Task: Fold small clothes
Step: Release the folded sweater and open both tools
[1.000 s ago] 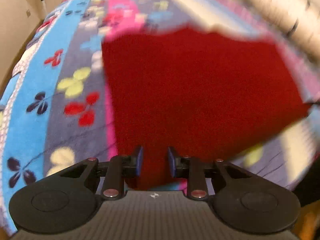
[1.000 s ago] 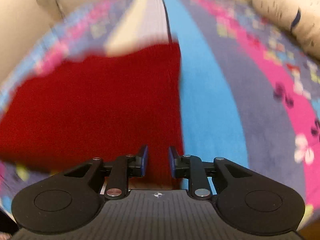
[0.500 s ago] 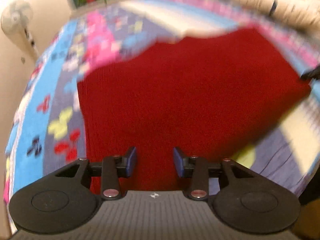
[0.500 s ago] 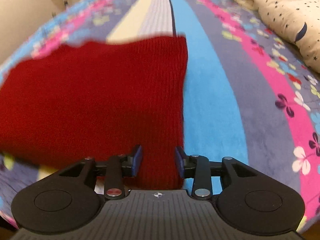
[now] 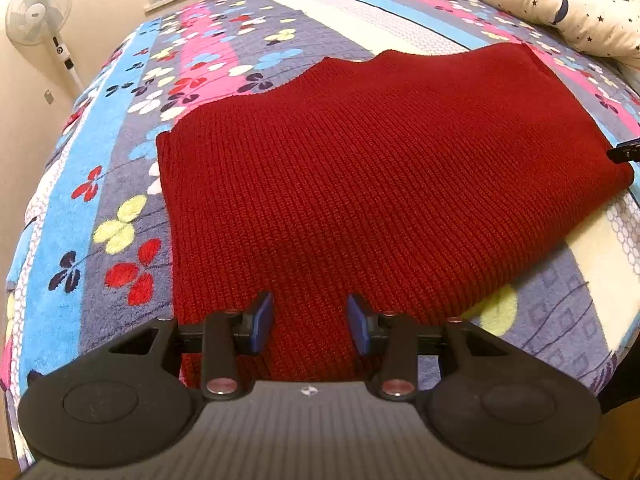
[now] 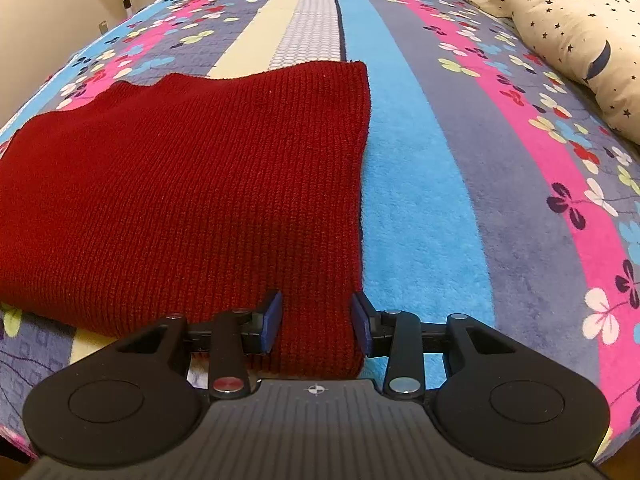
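Lying flat on the striped floral fleece blanket (image 5: pixel 120 184): dark red knitted sweater (image 5: pixel 380 184), folded. Left gripper (image 5: pixel 310 322) and right gripper (image 6: pixel 317 322) both parted over its near edge, pads clear of the knit.

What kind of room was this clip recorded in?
Most likely a bedroom: the red knit garment lies on a bed's flowered blanket, with a star-print pillow beside it and a standing fan by the wall.

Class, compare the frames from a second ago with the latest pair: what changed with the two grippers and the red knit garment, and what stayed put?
Both the left gripper and the right gripper widened their jaws, letting go of the near edge of the red knit garment, which now lies flat between the pads. The garment stayed spread on the striped floral blanket.
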The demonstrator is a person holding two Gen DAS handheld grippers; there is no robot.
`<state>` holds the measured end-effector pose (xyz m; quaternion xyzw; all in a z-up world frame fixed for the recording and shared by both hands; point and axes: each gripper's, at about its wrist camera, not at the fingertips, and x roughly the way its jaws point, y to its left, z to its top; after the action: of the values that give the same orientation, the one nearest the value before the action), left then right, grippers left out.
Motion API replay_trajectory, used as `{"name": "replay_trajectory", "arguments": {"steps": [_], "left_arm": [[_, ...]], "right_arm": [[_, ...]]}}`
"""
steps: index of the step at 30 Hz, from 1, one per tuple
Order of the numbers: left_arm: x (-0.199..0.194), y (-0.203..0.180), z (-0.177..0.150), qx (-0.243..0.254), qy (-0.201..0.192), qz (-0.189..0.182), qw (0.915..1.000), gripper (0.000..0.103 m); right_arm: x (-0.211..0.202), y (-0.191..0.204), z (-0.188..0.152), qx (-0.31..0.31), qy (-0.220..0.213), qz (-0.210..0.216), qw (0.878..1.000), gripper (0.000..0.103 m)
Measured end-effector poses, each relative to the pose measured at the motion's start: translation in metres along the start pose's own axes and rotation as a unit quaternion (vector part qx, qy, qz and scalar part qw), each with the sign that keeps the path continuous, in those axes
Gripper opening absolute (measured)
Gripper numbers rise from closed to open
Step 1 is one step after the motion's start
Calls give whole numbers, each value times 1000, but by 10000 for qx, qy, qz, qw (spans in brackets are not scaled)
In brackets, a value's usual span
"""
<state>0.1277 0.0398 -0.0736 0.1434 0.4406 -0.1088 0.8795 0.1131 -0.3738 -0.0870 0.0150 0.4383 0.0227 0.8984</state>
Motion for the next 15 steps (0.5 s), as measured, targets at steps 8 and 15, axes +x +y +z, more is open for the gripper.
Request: {"name": "replay_trajectory", "arguments": {"steps": [8, 15], "left_arm": [[-14, 18, 2, -409, -152, 63, 9990, 46], [-3, 48, -3, -979, 332, -73, 9946, 39]], "right_arm": [[9, -12, 0, 397, 225, -292, 9985, 41], [-13, -1, 3, 531, -402, -562, 9962, 42]]}}
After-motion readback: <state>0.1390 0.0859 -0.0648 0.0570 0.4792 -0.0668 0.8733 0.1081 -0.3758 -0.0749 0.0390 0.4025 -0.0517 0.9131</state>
